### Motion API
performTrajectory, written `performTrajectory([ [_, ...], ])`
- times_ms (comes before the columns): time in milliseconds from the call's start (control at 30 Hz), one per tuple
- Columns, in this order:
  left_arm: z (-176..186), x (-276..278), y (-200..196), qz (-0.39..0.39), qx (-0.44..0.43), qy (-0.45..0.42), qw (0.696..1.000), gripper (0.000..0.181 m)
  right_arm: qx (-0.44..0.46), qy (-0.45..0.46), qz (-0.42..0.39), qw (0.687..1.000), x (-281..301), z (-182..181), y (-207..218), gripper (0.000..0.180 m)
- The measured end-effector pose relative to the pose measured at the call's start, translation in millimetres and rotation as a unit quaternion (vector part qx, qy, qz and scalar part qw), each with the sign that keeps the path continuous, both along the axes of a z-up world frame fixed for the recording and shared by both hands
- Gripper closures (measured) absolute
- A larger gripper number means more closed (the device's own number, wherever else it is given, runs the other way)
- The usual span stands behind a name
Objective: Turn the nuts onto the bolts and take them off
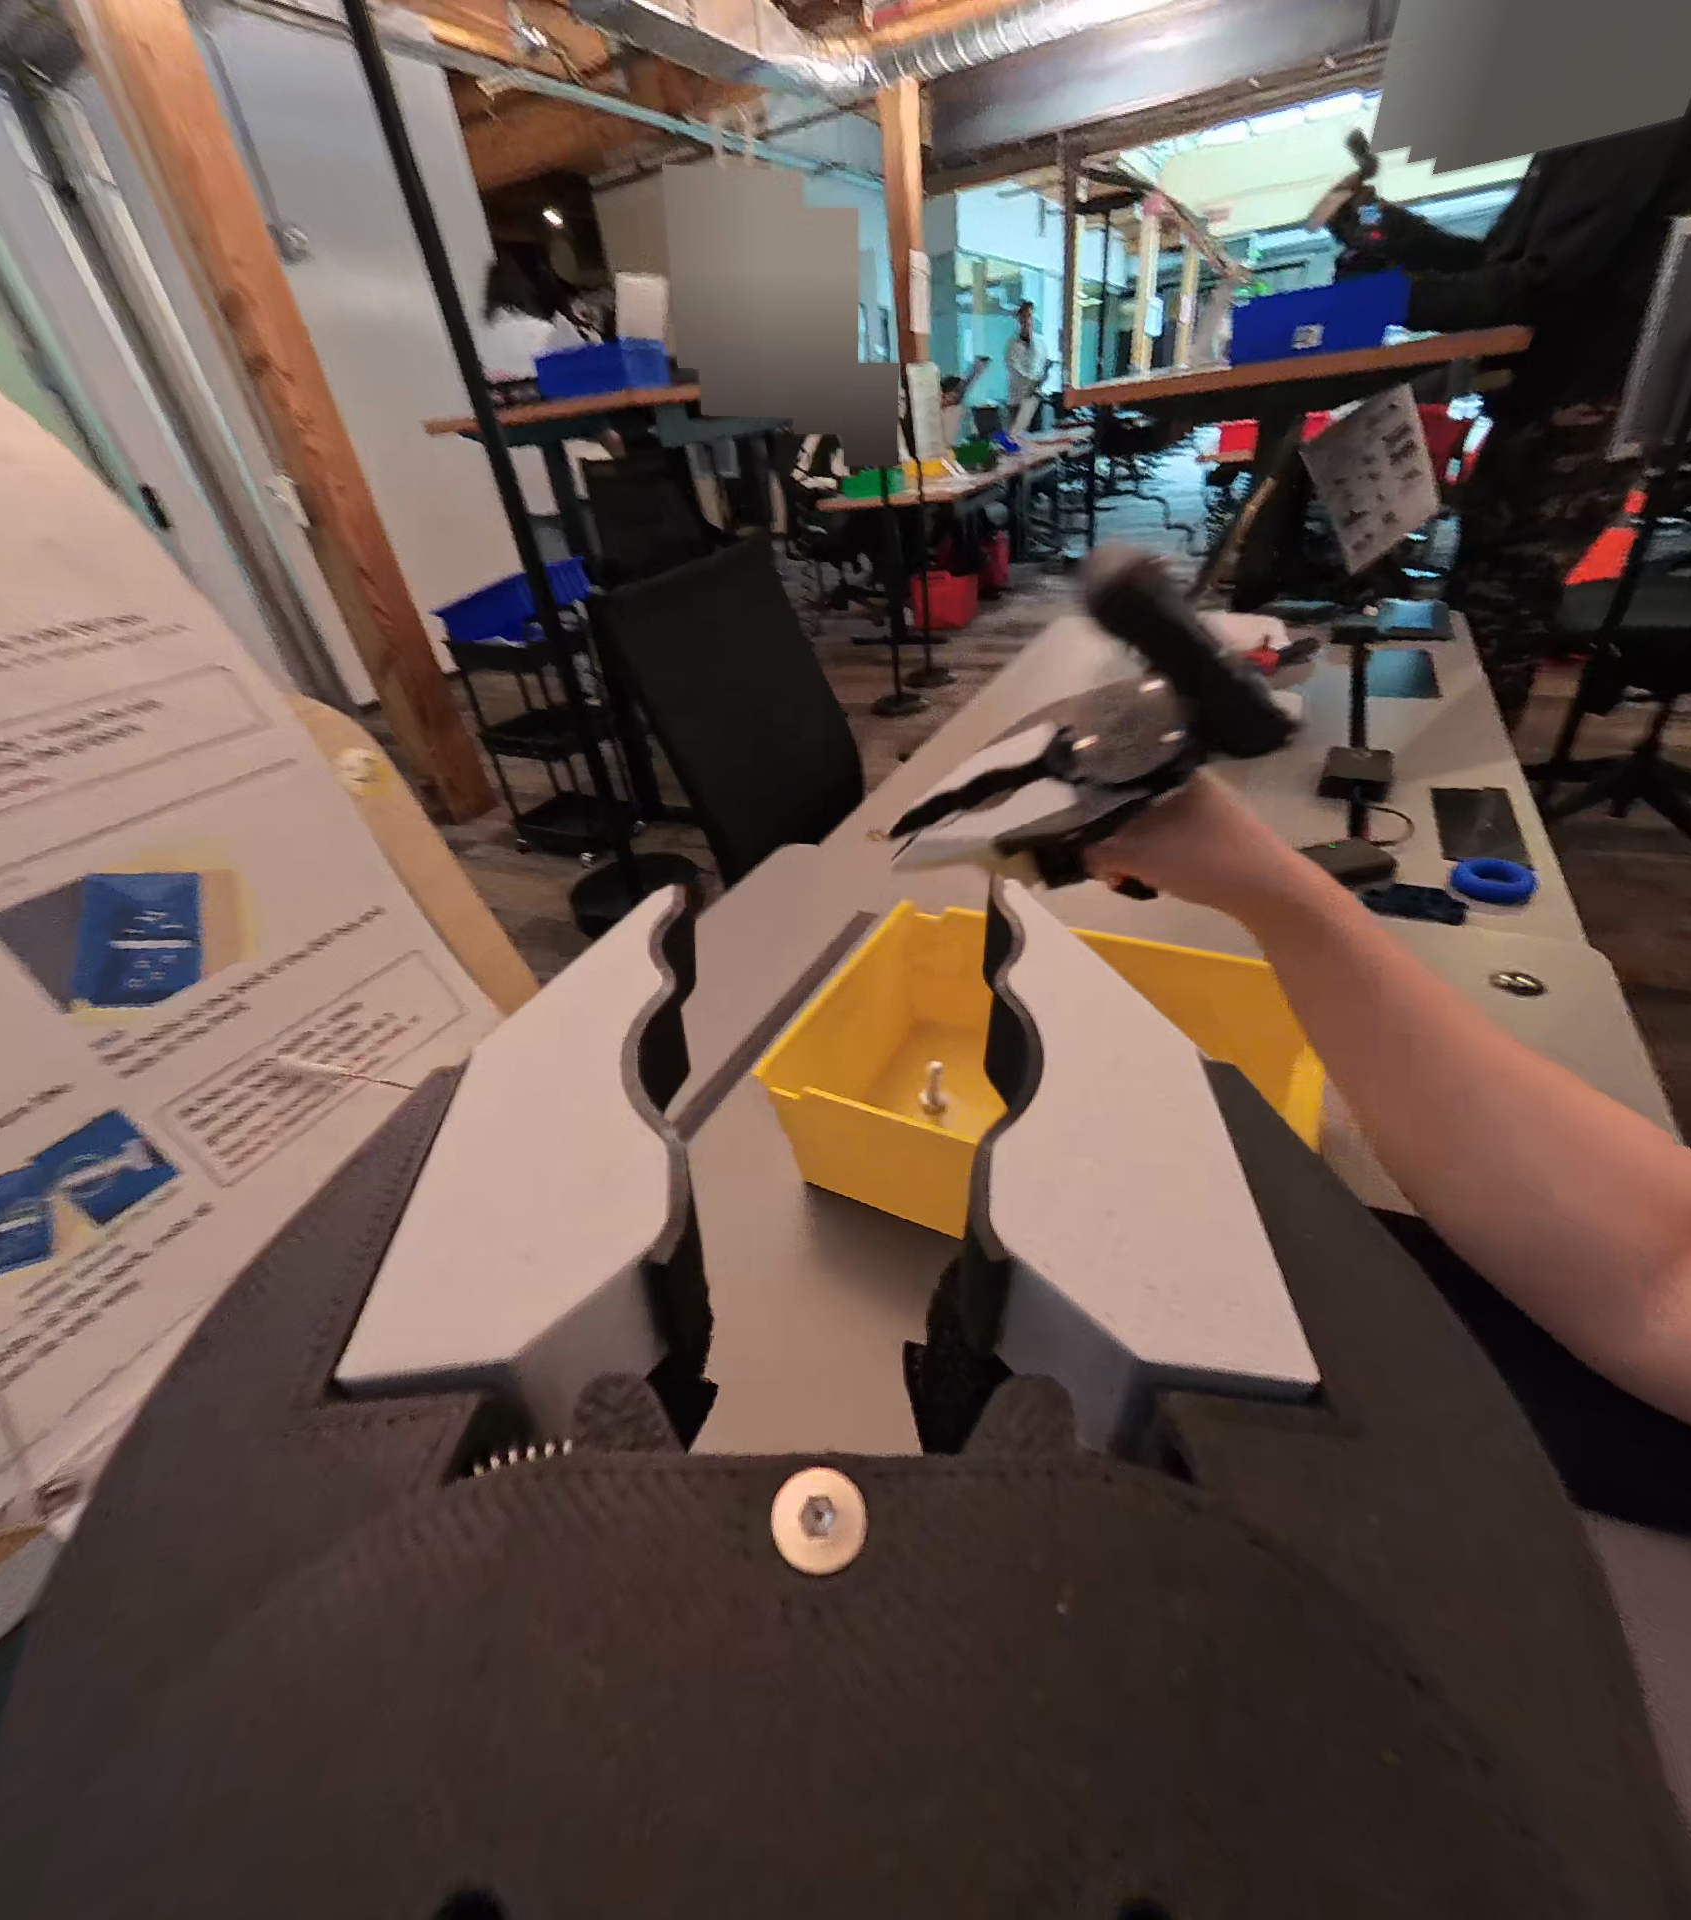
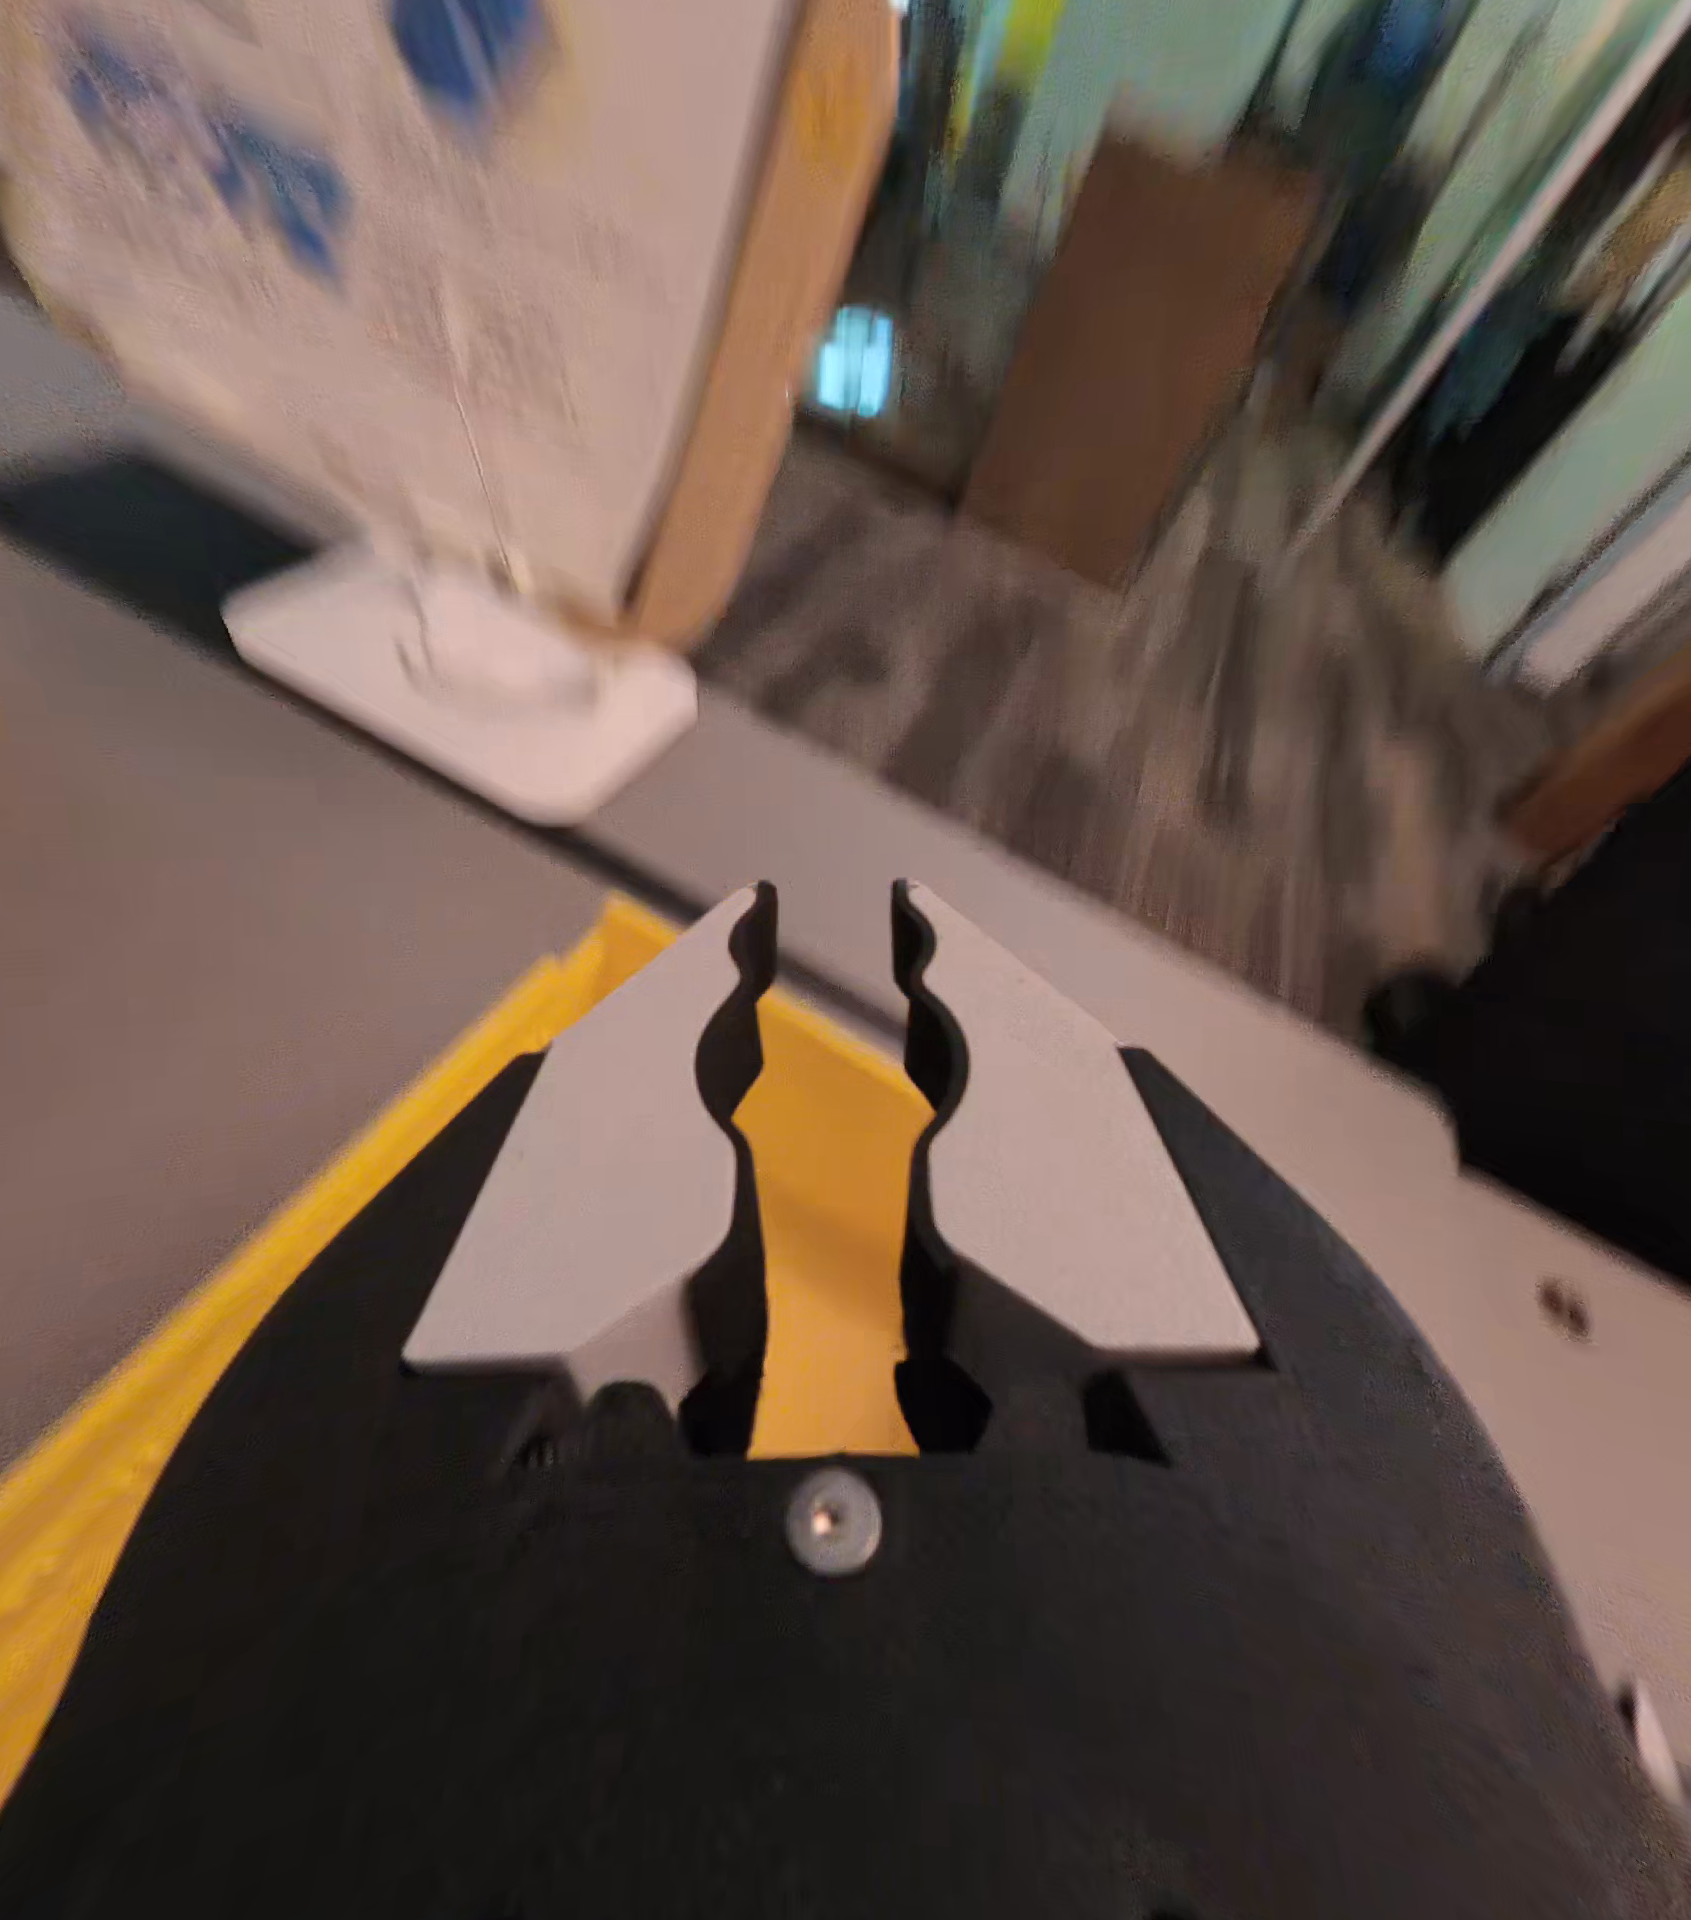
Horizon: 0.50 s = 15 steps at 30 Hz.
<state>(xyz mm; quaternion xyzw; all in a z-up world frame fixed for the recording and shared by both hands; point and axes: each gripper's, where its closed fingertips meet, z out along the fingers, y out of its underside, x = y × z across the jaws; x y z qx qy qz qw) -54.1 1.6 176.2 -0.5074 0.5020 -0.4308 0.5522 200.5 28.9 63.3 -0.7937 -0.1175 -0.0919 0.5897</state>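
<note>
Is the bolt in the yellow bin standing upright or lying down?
Upright. In the left wrist view the bolt stands on its head on the floor of the yellow bin, shaft pointing up.

A bolt is seen upright in a yellow bin on the grey bench, framed by the spread left claw, with the right claw held above the bin.

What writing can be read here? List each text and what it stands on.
None can be read.
Poster: printed lines, too blurred.
Hanging sheet: print too small.
Blue bin sticker: too small.
</note>
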Motion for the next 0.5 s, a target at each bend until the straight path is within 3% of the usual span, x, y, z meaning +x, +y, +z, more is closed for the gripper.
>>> performTrajectory([
  [33,4,-7,1,0.014,0.007,-0.006,1.000,0.126,0.065,-0.007,0.011,0.998,-11,31,-8,0.153],
  [167,4,-48,15,0.101,0.011,0.005,0.995,0.123,0.244,-0.050,0.015,0.968,-37,110,-48,0.139],
  [300,-21,-109,49,0.220,-0.026,0.103,0.970,0.119,0.293,-0.036,0.037,0.955,-55,131,-61,0.130],
  [367,-45,-146,71,0.280,-0.063,0.178,0.941,0.121,0.295,-0.039,0.041,0.954,-60,132,-59,0.128],
  [500,-116,-227,114,0.384,-0.158,0.334,0.846,0.124,0.270,-0.053,0.043,0.961,-68,122,-47,0.128],
])
